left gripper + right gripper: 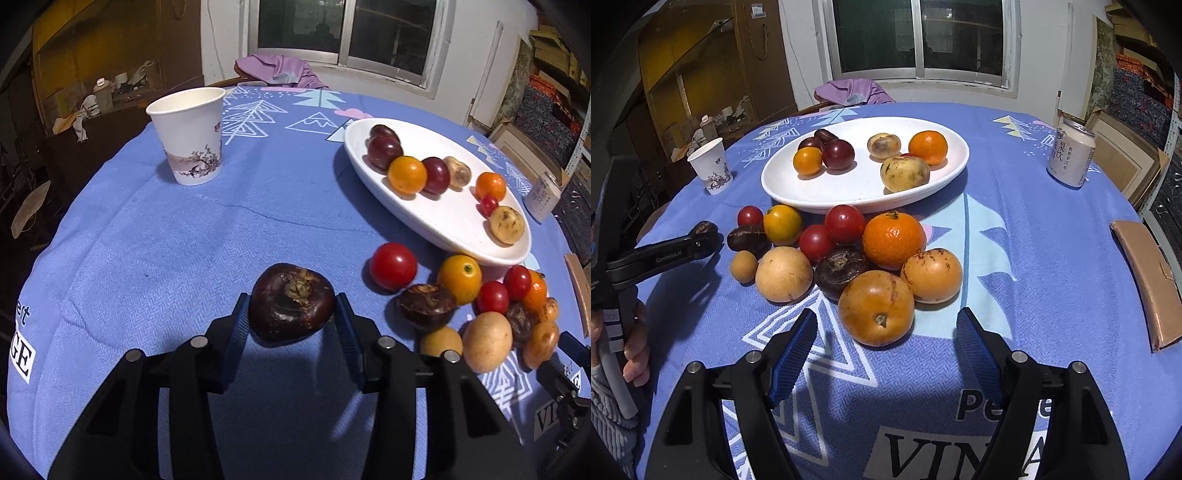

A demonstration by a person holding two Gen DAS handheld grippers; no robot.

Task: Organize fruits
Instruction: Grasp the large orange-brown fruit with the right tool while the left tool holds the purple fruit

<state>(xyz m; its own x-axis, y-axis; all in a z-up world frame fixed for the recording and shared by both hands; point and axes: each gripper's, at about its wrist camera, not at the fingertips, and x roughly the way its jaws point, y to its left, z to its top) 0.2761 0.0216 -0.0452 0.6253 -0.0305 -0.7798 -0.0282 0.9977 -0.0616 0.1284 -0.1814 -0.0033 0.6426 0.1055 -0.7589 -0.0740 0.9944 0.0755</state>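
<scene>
My left gripper (291, 314) is shut on a dark brown water chestnut (291, 301) and holds it just above the blue tablecloth. In the right wrist view the left gripper (705, 236) shows at the left with the chestnut (703, 228) at its tip. A white oval plate (849, 188) holds several fruits: dark plums, oranges, tan fruits and a cherry tomato. A pile of loose fruit lies in front of the plate. My right gripper (886, 332) is open and empty, its jaws either side of an orange-brown fruit (876, 307) at the near edge of the pile.
A paper cup (190, 136) stands at the far left of the table. A drink can (1071, 155) stands at the far right. A brown flat piece (1148, 280) lies at the right table edge. A chair with purple cloth (849, 92) stands behind the table.
</scene>
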